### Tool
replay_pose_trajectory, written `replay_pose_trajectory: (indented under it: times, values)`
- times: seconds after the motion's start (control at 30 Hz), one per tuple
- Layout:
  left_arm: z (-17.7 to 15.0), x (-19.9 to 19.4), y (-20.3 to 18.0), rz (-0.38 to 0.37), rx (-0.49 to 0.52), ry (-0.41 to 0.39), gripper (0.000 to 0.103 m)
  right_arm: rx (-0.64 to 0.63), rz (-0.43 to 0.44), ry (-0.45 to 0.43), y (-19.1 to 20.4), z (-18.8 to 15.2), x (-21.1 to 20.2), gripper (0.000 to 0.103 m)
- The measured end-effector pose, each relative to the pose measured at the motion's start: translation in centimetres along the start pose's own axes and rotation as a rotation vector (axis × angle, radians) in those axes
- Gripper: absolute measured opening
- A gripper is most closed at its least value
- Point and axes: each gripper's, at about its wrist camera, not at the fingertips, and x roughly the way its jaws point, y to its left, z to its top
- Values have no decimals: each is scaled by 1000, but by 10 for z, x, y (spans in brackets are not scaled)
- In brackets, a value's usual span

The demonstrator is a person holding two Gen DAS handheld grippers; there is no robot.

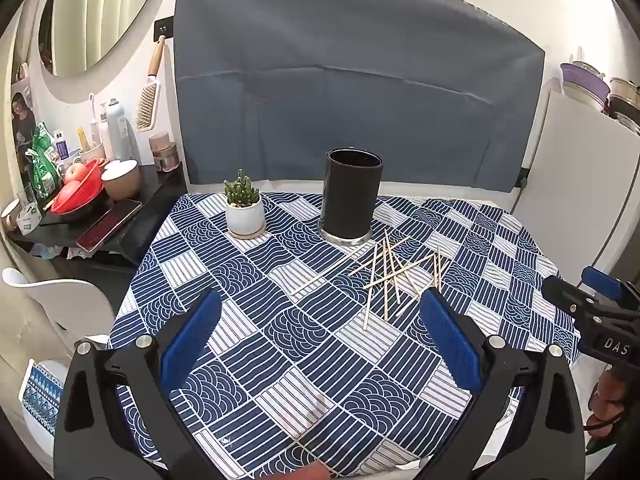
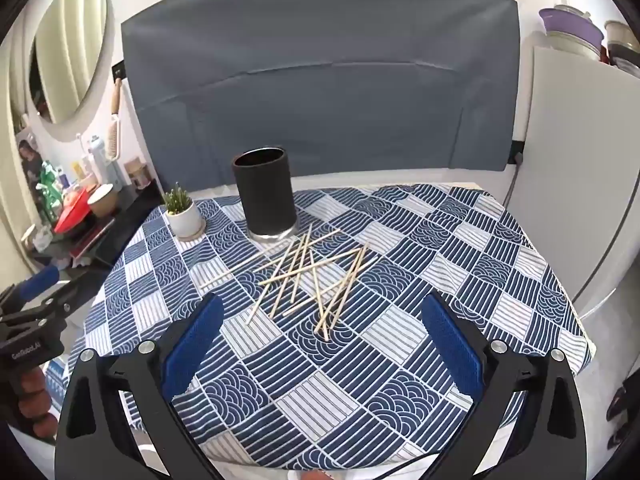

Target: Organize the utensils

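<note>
1. The left gripper [image 1: 320, 334] stands wide and empty, its ribbed blue pads [image 1: 190, 340] on black plastic arms, above the surface [image 1: 280, 360].
2. The right gripper [image 2: 320, 336] is equally wide, nothing between its pads.
3. Thin pale wooden sticks [image 2: 312, 276] lie criss-crossed on the cloth [image 2: 400, 360], a blue-and-white patchwork of stripes and wave arcs, just ahead of both grippers.
4. Just behind the sticks, a matte black cylinder [image 2: 265, 194] stands upright on a silvery base.
5. Left of it, a small cactus [image 1: 242, 194] sits in a round white pot.
</note>
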Motion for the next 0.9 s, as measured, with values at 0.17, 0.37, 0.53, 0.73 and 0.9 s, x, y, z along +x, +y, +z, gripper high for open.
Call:
replay_pose_trajectory:
  times: [0.17,0.37,0.53,0.73,0.9]
  values:
    - [0,0,-2,-1,4,7,97,17,18,2,-15,4,-3,95]
    - [-1,-1,1,1,1,9,97,-25,-12,3,1,2,1,95]
    - [-2,1,4,3,1,18,97,-32,-9,6,4,1,3,95]
    - [-5,3,4,2,-7,24,97,-48,-15,11,8,0,4,95]
    - [-6,3,5,5,-8,27,97,-55,-32,29,10,0,7,95]
